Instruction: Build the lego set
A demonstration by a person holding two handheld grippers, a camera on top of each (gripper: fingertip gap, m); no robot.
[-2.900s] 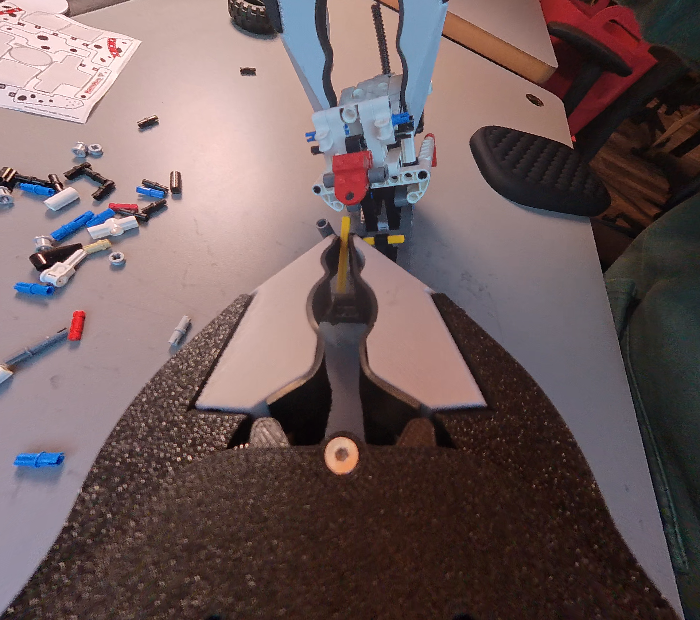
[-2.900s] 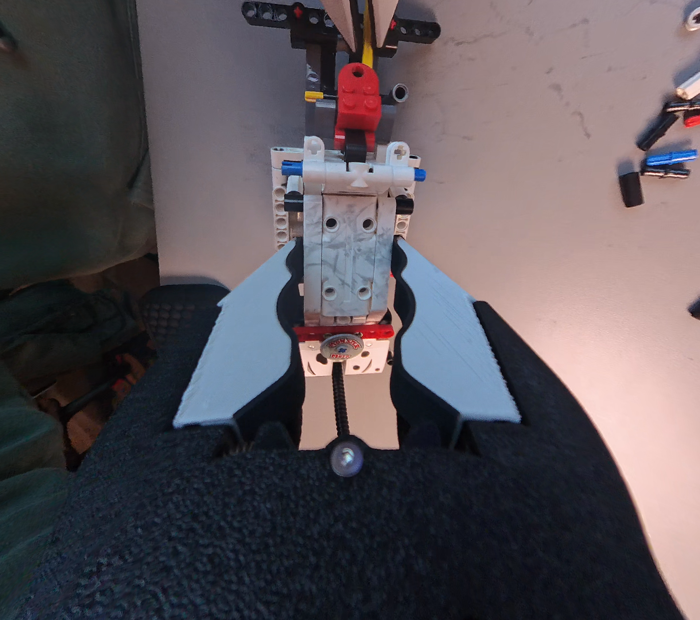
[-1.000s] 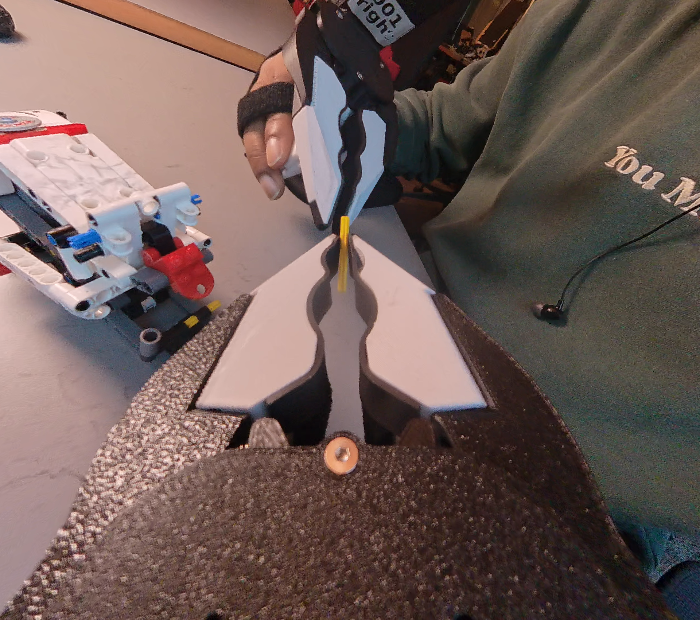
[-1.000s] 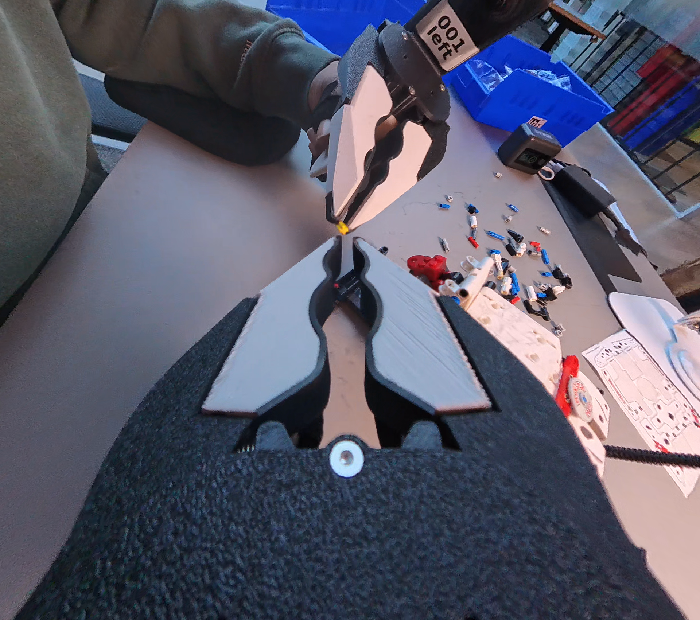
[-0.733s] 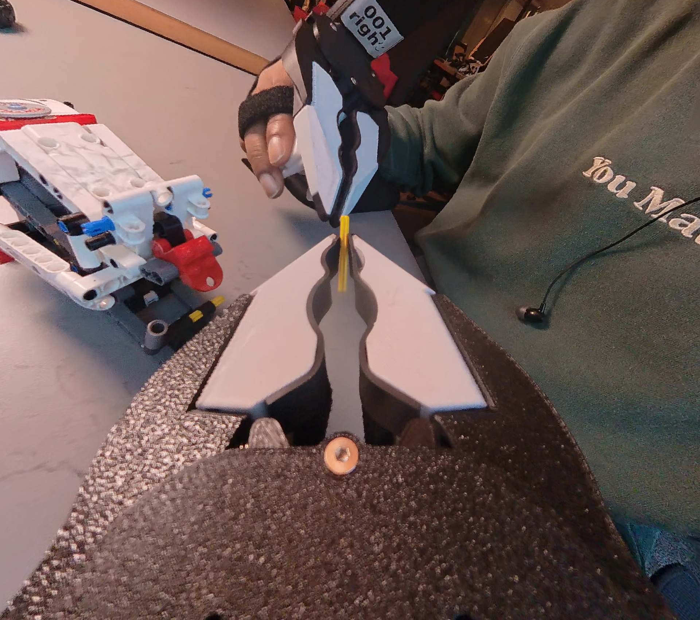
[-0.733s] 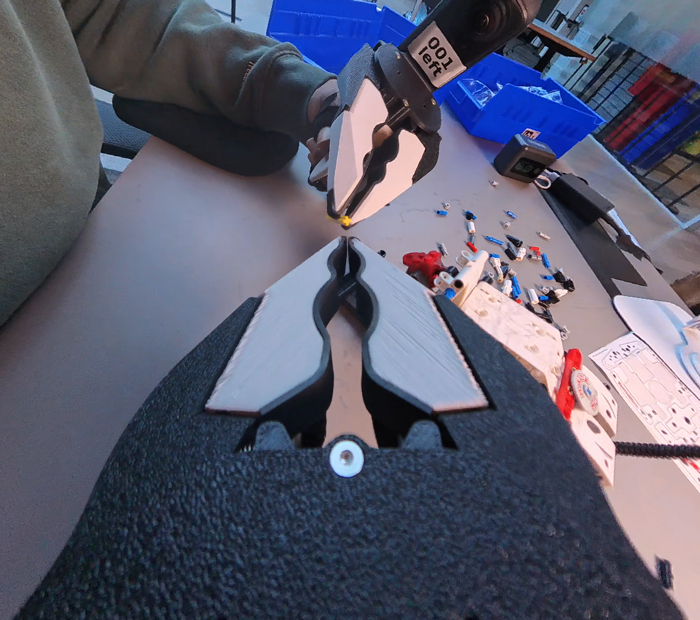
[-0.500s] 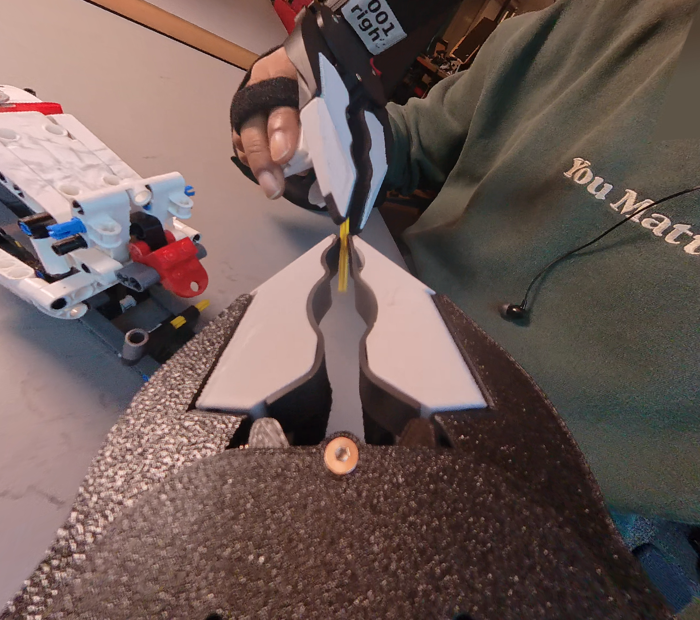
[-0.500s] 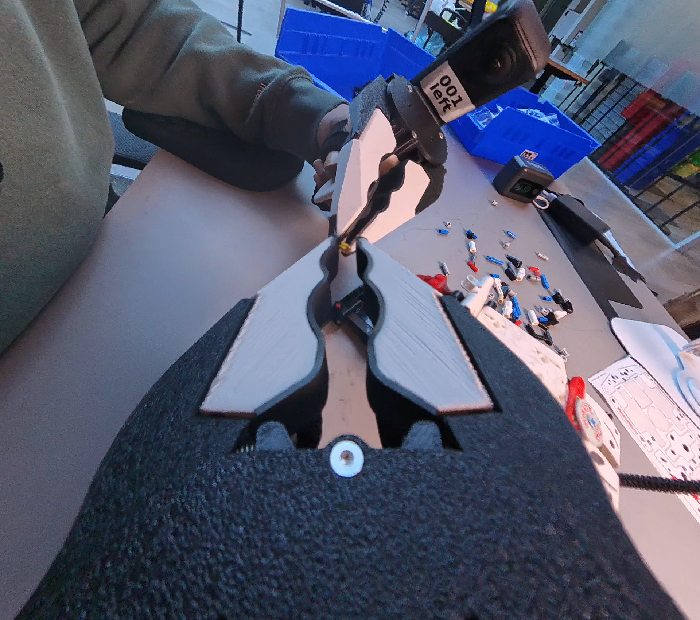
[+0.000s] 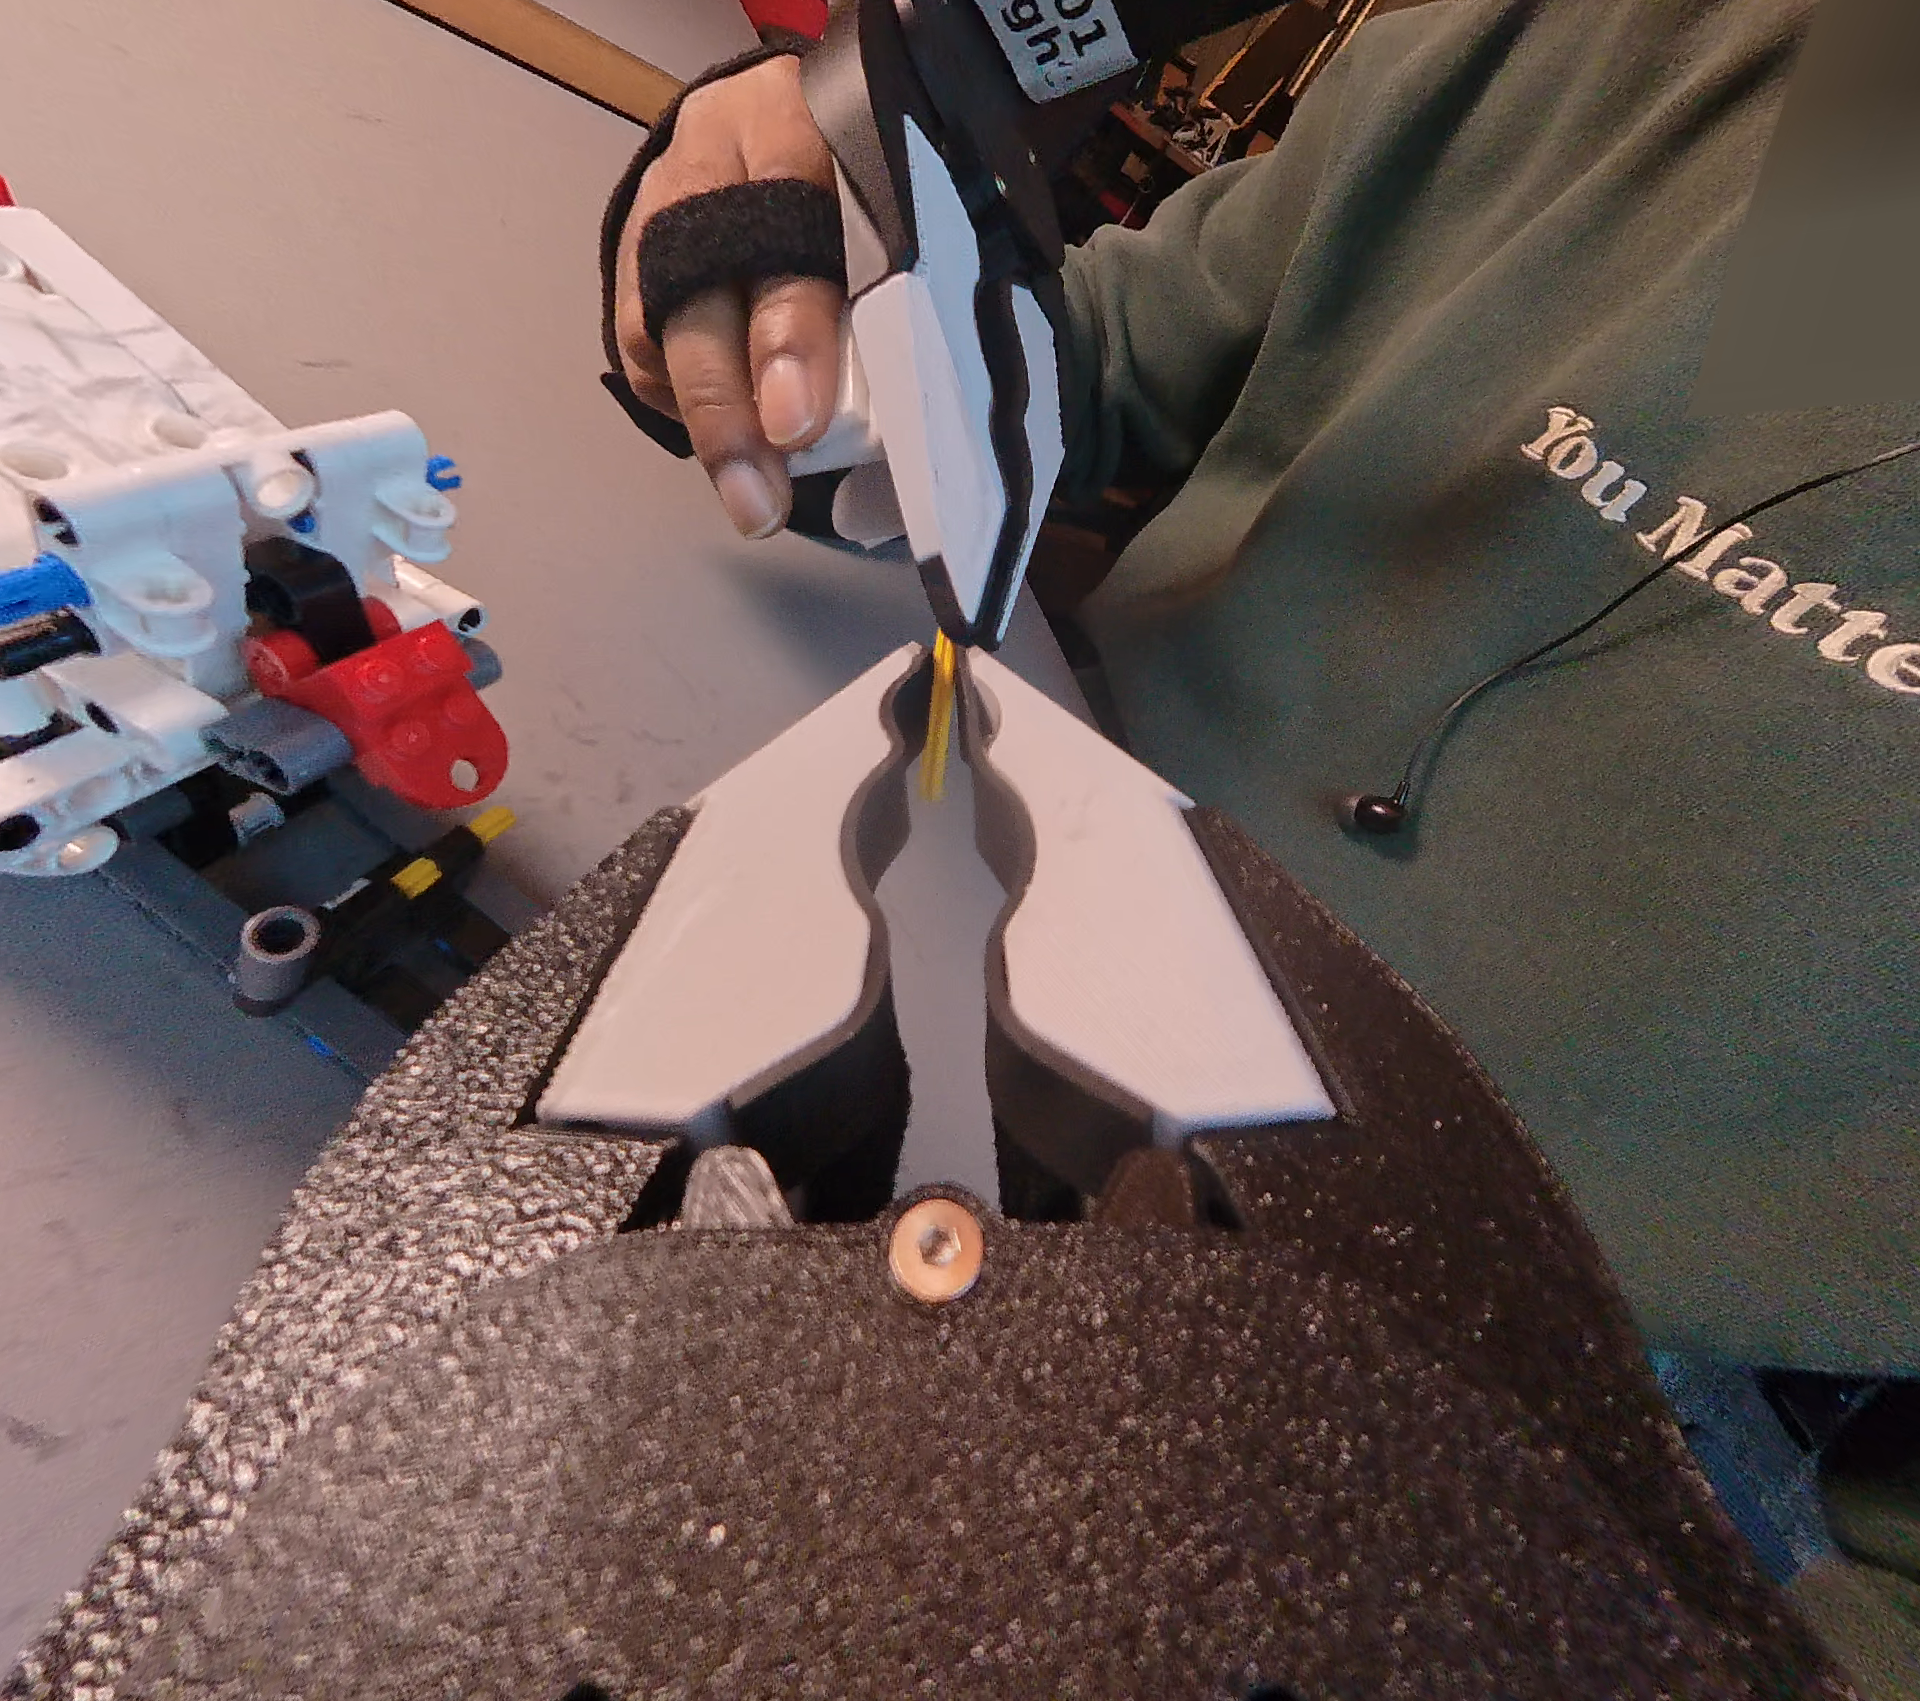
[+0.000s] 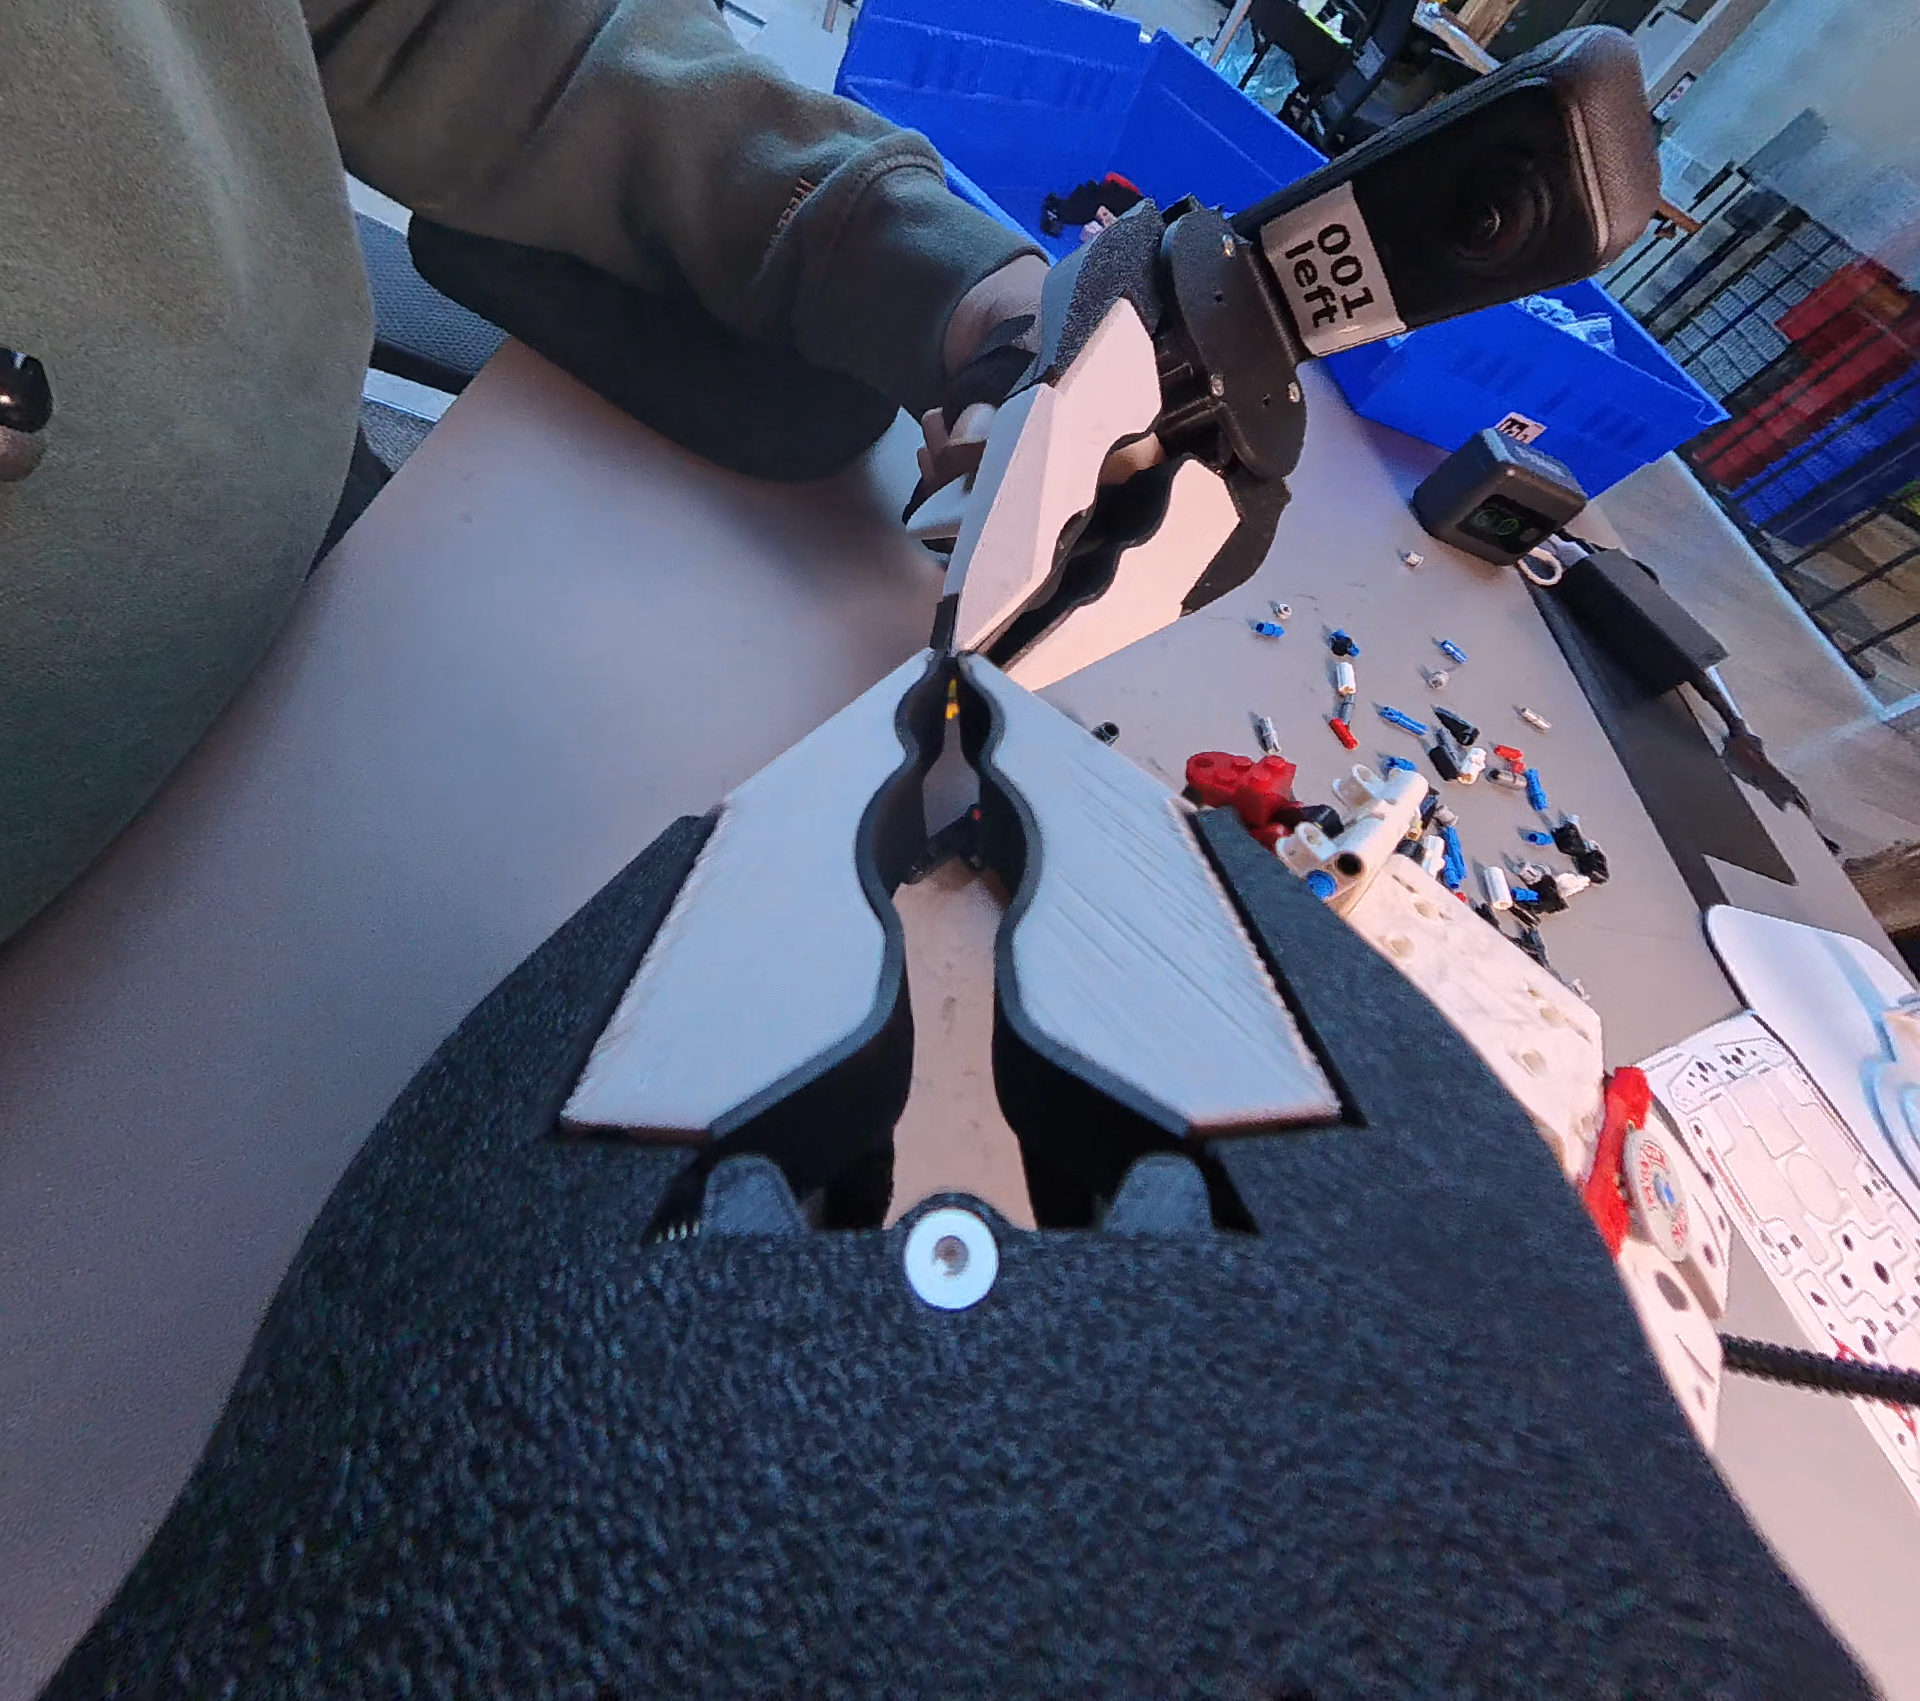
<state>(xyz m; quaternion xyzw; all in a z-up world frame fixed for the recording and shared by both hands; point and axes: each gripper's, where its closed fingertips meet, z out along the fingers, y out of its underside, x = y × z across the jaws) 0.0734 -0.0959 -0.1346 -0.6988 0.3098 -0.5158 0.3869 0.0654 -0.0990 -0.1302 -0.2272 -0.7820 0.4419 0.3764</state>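
Pinching a thin yellow plastic rod (image 9: 938, 732) between the nearly closed tips of the left gripper (image 9: 940, 675), holding it above the table edge, lower end showing in the hollow between the fingers. Hiding the rod's upper end behind the tips of the right gripper (image 10: 948, 669), coming down from above and meeting the left one tip to tip. Showing only a yellow sliver of the rod in the right wrist view. Clenching the right gripper on a small black piece (image 10: 961, 830) with a red speck, sitting deep in the finger hollow, shape too hidden to make out. Not showing clearly whether rod and black piece are touching.

Resting just beside, on the grey table (image 9: 312, 145): a partly built white, red and grey lego vehicle (image 9: 208, 612), cut off by the left frame edge, red studded bracket at its near end, blue and yellow pins poking out, rear half covered by the gripper body in the right wrist view.

Lying farther off: loose small lego pieces (image 10: 1455, 747), blue, black, white, red, too small to identify. Cropping a printed white sheet (image 10: 1787, 1163) at the right edge. Standing beyond: blue plastic bins (image 10: 997, 82).
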